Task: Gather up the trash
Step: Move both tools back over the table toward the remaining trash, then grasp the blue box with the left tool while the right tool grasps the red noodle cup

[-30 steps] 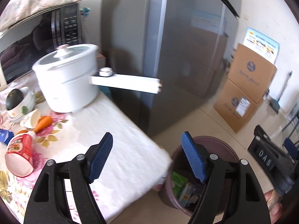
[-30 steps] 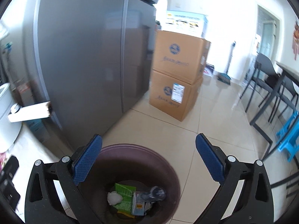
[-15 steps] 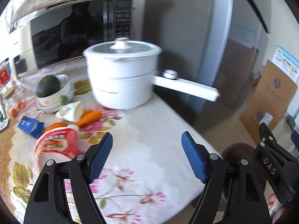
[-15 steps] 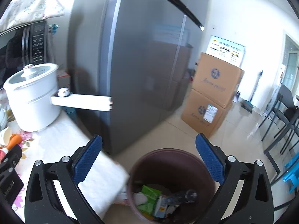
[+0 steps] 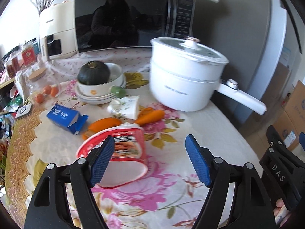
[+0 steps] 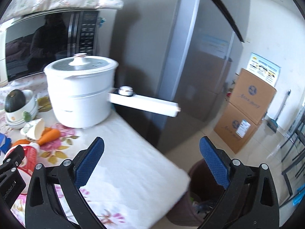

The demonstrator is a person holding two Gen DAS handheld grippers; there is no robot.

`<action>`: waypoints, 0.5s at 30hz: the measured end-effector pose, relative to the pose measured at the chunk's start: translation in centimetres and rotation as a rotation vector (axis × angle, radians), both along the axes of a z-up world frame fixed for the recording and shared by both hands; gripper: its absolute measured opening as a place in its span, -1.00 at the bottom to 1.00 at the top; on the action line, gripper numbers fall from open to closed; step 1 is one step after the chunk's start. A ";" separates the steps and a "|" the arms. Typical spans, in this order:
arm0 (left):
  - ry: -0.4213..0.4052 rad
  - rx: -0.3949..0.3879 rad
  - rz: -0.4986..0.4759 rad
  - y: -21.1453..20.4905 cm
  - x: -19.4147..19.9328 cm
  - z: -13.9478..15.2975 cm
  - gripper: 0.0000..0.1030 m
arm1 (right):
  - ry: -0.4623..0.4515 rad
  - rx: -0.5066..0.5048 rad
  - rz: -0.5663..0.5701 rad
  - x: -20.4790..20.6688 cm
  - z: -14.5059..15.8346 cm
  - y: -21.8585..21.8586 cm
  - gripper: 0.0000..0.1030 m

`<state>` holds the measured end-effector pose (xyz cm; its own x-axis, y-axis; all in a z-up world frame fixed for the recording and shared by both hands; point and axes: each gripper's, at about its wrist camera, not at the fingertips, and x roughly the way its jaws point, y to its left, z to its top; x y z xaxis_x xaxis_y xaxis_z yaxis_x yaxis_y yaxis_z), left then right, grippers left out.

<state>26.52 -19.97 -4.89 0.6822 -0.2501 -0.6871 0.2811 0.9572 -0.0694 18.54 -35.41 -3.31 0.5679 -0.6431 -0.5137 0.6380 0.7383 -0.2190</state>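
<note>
Both my claws gape with nothing between their pads: left gripper (image 5: 149, 160) above the table (image 5: 205, 126), its left pad before the tipped red noodle cup (image 5: 122, 152); right gripper (image 6: 151, 162) over that table's corner, beside the bin (image 6: 198, 173).

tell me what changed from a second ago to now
Both grippers swung from over the trash bin back to the table. The left gripper now faces the tipped red noodle cup; the right gripper is over the table's corner. Both stayed open and empty; nothing on the table moved.
</note>
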 end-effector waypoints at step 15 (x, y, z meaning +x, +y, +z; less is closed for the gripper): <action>0.154 -0.080 0.363 12.6 10.7 -3.1 0.53 | 0.026 0.001 0.187 5.1 -1.9 8.1 0.86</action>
